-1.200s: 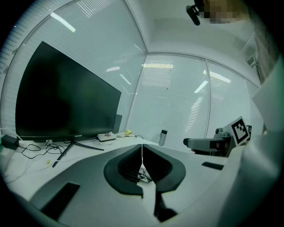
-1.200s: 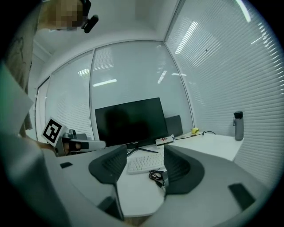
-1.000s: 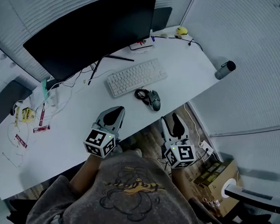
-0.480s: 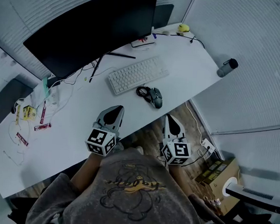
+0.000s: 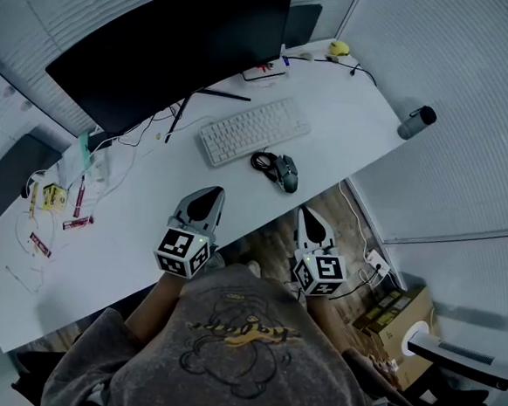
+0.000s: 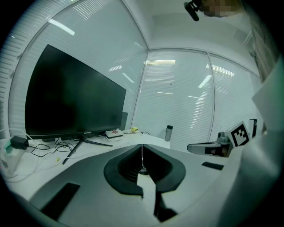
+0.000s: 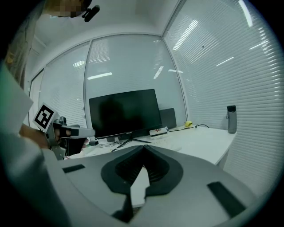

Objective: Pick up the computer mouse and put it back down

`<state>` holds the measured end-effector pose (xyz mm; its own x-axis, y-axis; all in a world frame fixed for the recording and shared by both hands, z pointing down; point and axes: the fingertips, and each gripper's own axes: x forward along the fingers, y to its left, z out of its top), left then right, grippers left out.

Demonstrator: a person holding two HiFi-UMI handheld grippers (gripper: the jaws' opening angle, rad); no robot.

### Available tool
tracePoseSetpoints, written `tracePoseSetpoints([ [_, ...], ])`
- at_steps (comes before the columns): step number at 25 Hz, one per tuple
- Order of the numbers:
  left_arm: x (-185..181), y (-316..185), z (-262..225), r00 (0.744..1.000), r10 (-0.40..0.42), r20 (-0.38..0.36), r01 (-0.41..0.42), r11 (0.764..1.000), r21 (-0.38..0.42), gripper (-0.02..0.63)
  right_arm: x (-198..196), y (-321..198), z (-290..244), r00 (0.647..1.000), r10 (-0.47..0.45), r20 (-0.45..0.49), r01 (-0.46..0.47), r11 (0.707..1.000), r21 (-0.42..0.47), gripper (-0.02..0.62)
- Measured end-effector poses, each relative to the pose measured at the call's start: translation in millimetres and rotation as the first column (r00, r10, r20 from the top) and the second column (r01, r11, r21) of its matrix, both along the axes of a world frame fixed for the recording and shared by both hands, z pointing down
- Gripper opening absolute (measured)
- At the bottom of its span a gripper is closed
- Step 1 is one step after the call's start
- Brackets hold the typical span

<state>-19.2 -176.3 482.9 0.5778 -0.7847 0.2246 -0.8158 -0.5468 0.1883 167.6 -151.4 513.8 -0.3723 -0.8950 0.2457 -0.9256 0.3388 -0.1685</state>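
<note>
The dark computer mouse [image 5: 286, 172] lies on the white desk [image 5: 349, 109], just right of the keyboard's near corner, with its cable coiled beside it. No gripper touches it. My right gripper [image 5: 306, 213] hangs off the desk's front edge, below and a little right of the mouse, its jaws shut and empty [image 7: 143, 146]. My left gripper [image 5: 209, 192] hovers over the desk's front edge to the left of the mouse, also shut with nothing in it [image 6: 142, 145]. The grippers' own bodies hide the mouse in both gripper views.
A white keyboard [image 5: 253, 130] sits behind the mouse, a large black monitor [image 5: 170, 47] behind that. A dark bottle [image 5: 415, 123] stands at the desk's right edge. Cables and small packets [image 5: 57, 204] litter the left end. Boxes [image 5: 394, 309] lie on the floor at right.
The right gripper's jaws have gone from open to shut, and it has sunk slightly beside the desk edge. The mouse and the left gripper have stayed in place.
</note>
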Motion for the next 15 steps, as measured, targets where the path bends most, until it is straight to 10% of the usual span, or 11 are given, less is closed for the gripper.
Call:
tracePoseSetpoints([
  [15,-6,4,-2,1.0,-0.004,0.005,0.004,1.0,0.007,0.02,-18,4,-2,0.999,-0.028,0.017,0.028,1.0,0.004,0.005],
])
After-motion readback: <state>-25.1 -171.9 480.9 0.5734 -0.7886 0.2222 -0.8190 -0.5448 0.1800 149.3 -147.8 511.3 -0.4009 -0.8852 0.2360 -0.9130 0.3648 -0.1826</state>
